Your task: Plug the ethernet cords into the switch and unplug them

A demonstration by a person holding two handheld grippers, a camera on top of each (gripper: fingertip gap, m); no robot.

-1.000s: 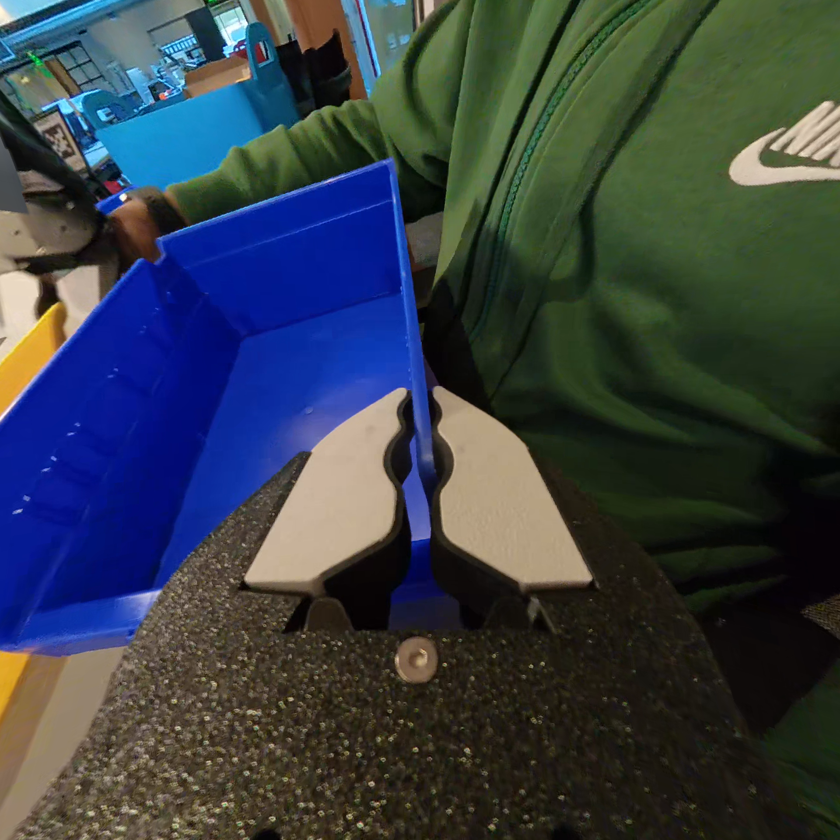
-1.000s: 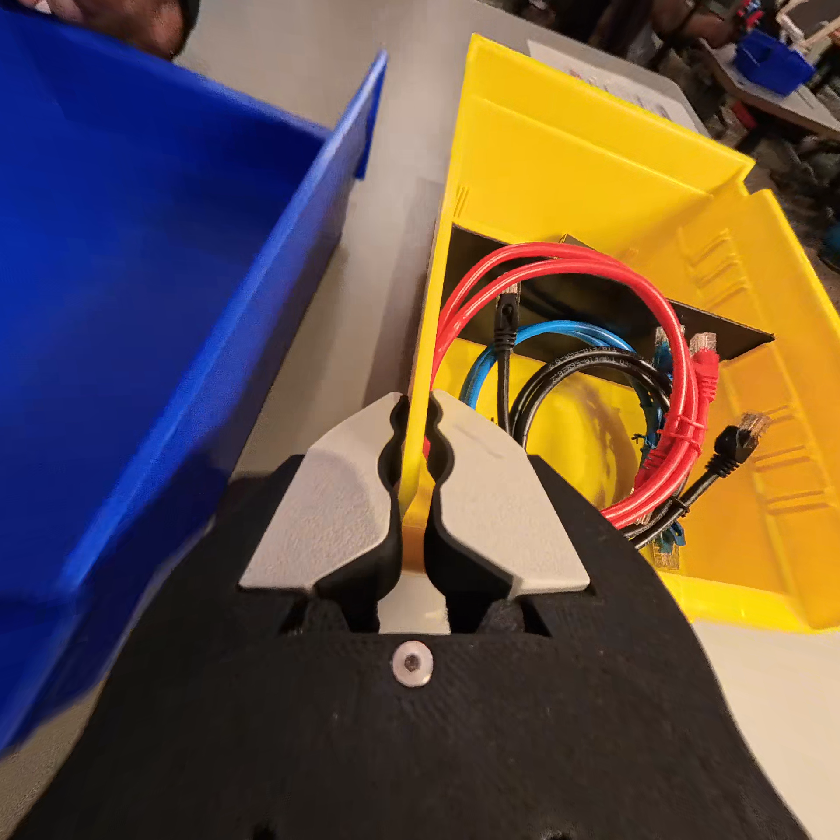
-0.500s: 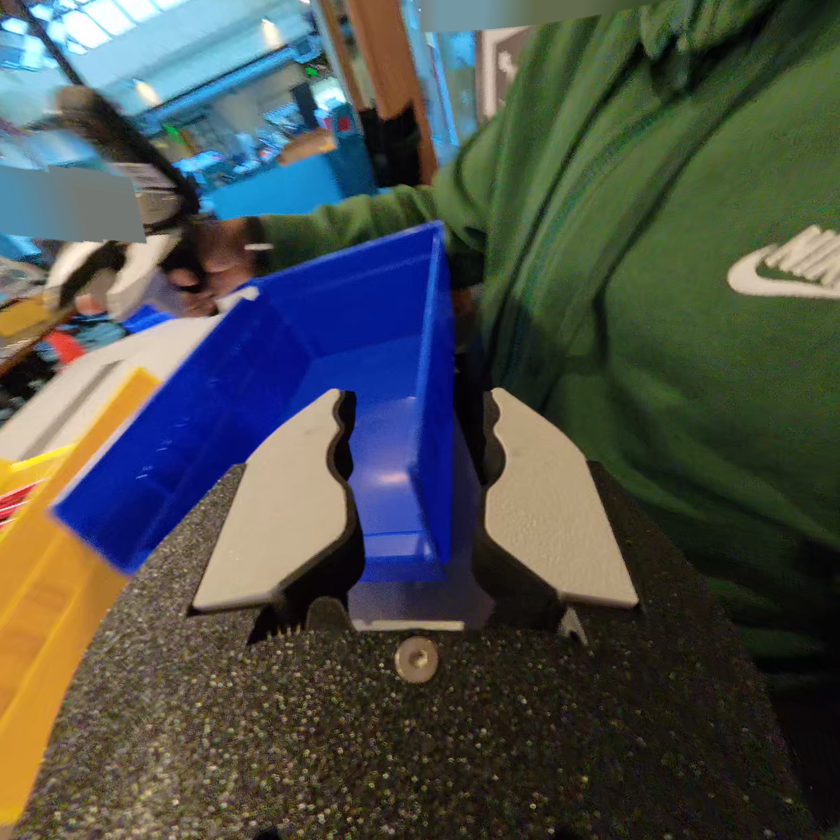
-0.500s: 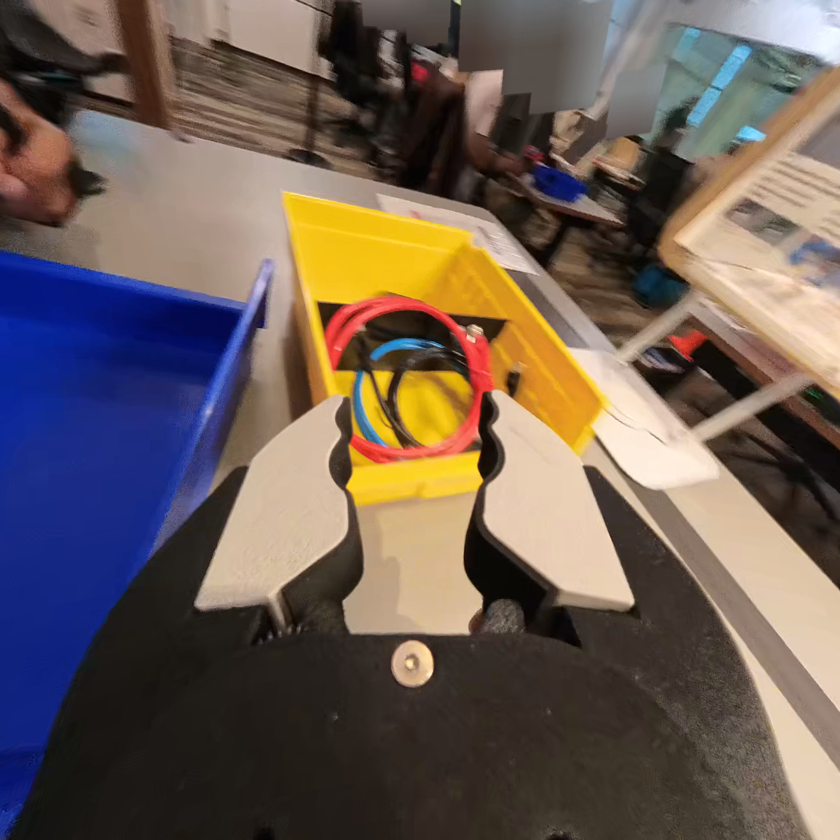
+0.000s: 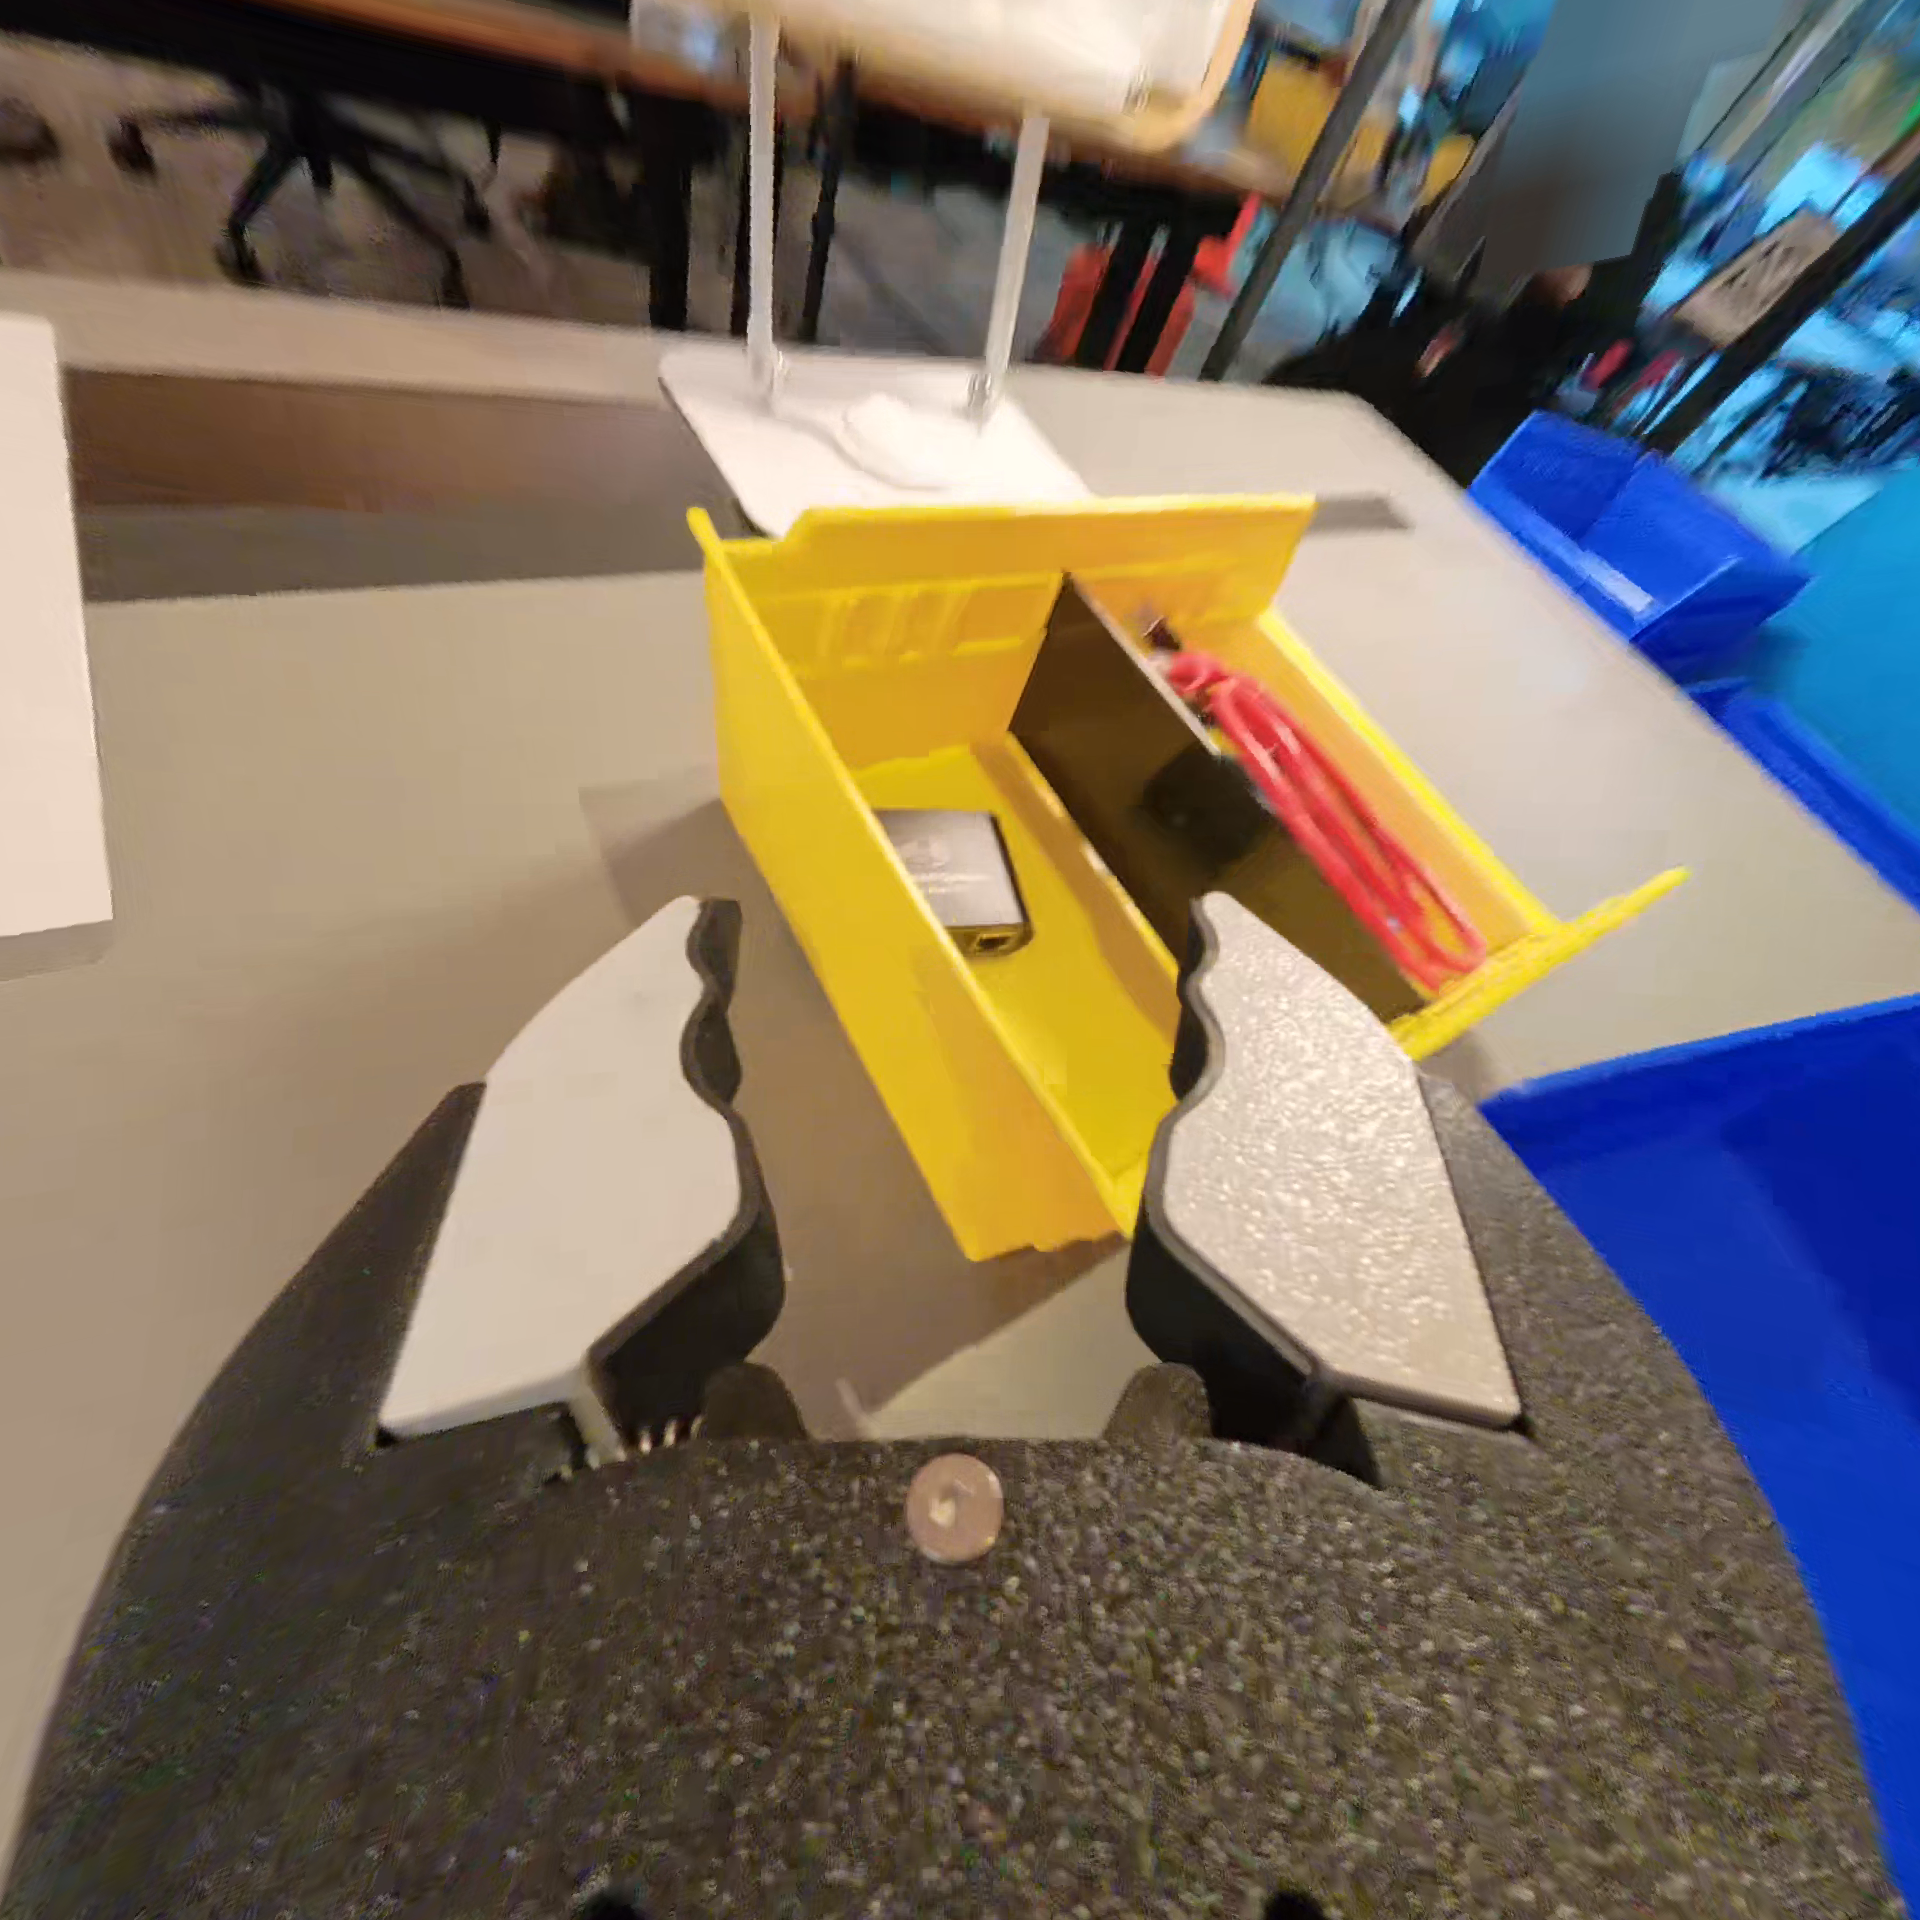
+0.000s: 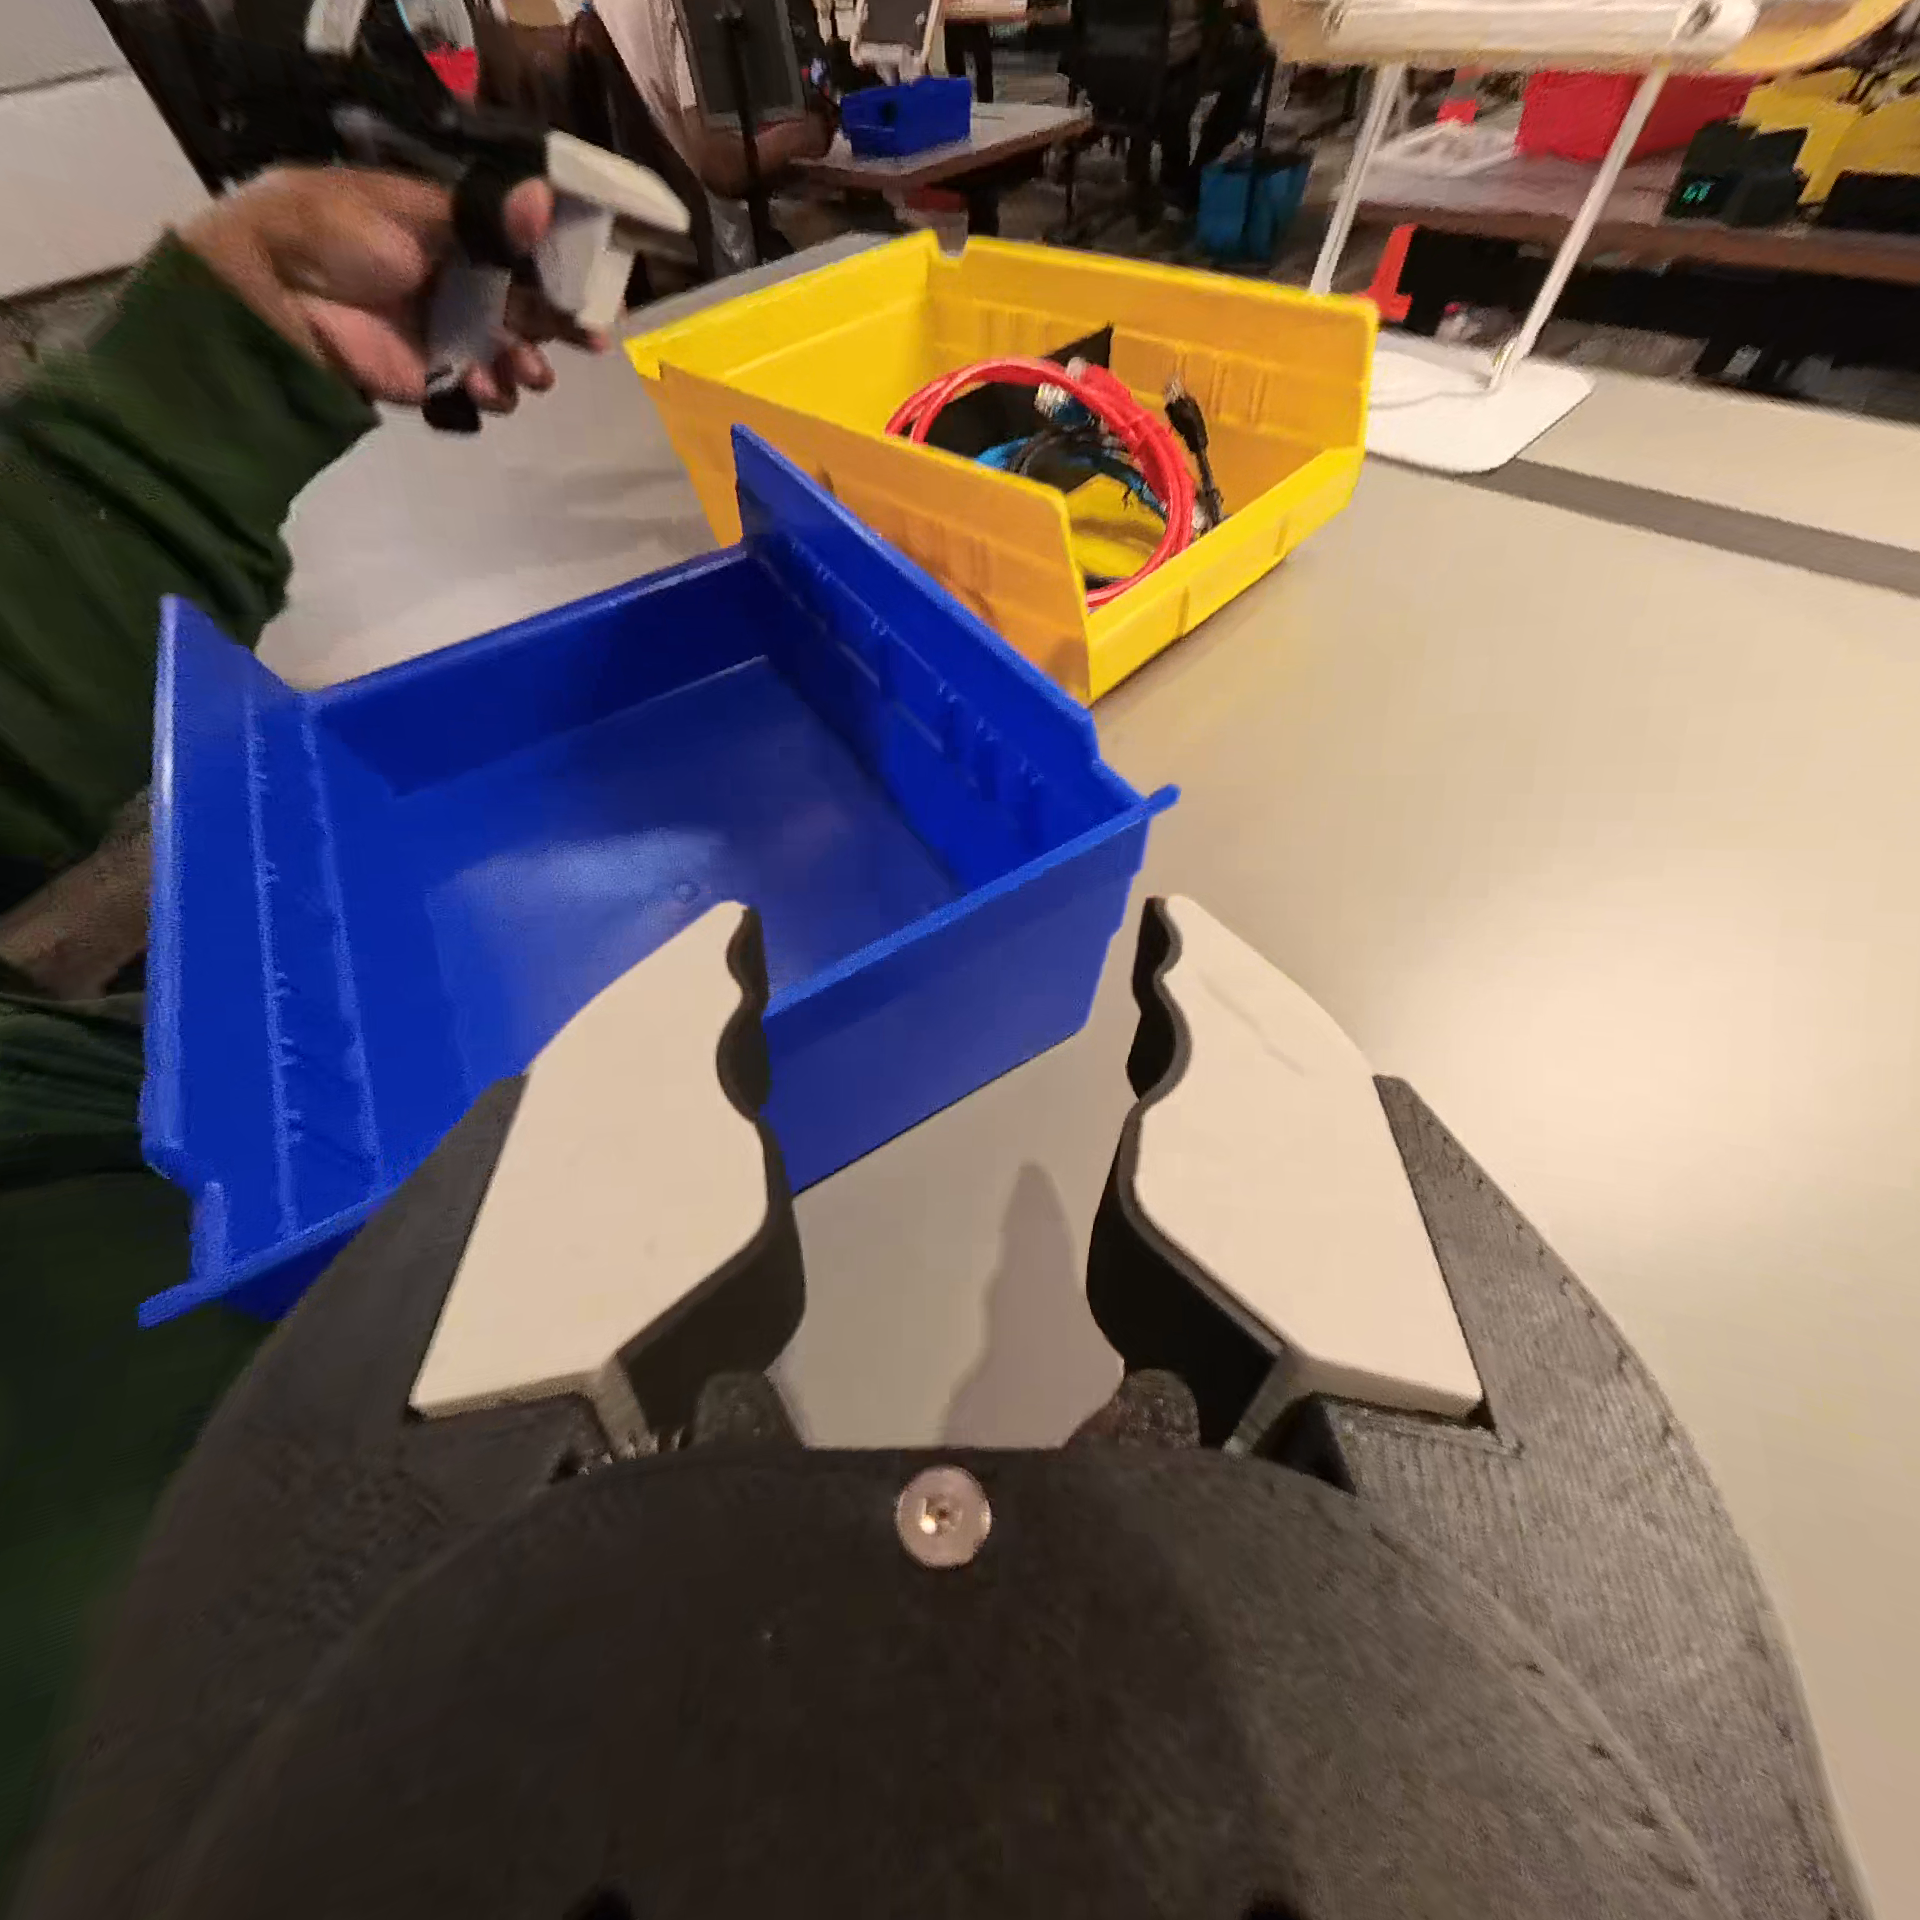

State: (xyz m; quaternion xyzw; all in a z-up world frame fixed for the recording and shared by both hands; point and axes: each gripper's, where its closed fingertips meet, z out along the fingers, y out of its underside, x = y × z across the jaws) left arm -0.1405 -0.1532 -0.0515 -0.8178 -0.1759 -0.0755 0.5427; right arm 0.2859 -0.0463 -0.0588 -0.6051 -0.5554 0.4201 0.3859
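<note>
Two grippers are spread wide and hold nothing. Everything turns on the yellow bin point(image 5: 940, 1091). The left gripper point(image 5: 961, 971) points straight into it: the switch point(image 5: 954, 868), a small dark box, lies flat in the bin's near compartment, its long axis running roughly toward the jaws. Behind the bin's black divider point(image 5: 1117, 727) lie the coiled ethernet cords point(image 6: 1081, 457). The right gripper point(image 6: 945, 971) is farther from the bin, behind the blue bin point(image 6: 935, 977), so I judge the left one is nearer to the switch.
</note>
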